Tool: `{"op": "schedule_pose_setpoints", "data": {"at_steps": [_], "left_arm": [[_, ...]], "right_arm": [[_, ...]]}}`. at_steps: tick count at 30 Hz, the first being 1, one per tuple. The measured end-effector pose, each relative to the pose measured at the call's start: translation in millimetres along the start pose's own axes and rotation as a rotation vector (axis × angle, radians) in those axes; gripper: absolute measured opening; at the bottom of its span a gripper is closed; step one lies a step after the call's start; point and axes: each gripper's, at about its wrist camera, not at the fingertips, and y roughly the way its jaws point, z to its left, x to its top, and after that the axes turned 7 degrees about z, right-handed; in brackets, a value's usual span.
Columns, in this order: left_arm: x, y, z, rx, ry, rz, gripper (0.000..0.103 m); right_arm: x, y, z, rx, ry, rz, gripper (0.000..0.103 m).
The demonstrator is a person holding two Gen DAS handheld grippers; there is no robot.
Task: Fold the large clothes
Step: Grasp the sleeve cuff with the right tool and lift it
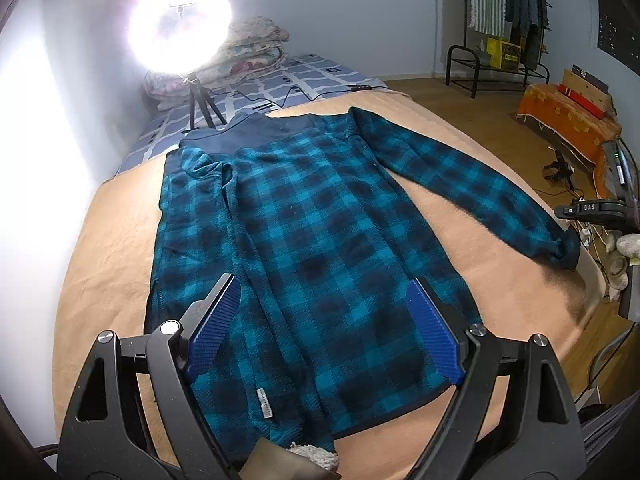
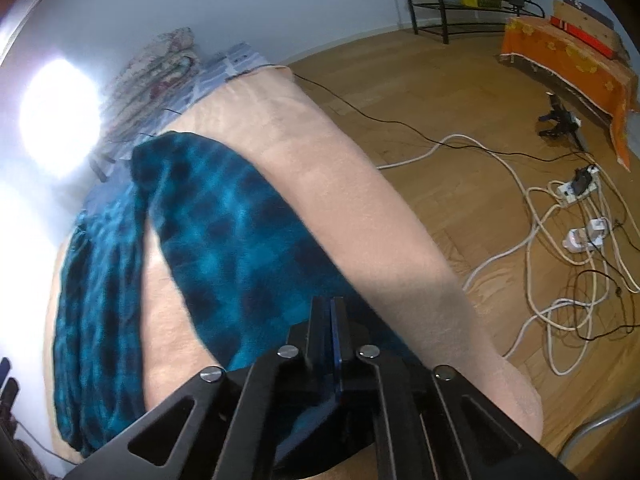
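A teal and navy plaid fleece jacket (image 1: 316, 232) lies flat on a peach blanket (image 1: 108, 248), collar far, hem near. Its left sleeve is folded in over the body; its right sleeve (image 1: 472, 184) stretches out to the right. My left gripper (image 1: 320, 292) hovers open above the jacket's lower part, blue pads wide apart and empty. In the right wrist view my right gripper (image 2: 330, 308) is shut, its tips pressed onto the right sleeve (image 2: 224, 220) near the cuff end. Whether fabric is pinched between the pads is hidden.
A bright ring light on a tripod (image 1: 180, 24) stands at the far end by folded quilts (image 1: 244, 52). To the right the blanket edge drops to a wood floor (image 2: 460, 92) with tangled cables and power strips (image 2: 576, 216). An orange-covered bench (image 2: 568, 60) stands further off.
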Motion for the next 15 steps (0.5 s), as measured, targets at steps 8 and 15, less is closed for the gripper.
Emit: {"op": "schedule_pose_setpoints", "data": {"at_steps": [8,15], "left_arm": [[-6.2,0.3,18.2,0.0,-0.036,0.01,0.087],[-14.7,1.2,27.4,0.002,-0.05,0.028,0.087]], "right_arm": [[-5.8,-20.5,16.9,0.054,-0.021,-0.049,0.0],[-8.3,-19.5,-13.0,0.043,0.105,-0.007,0.044]]}}
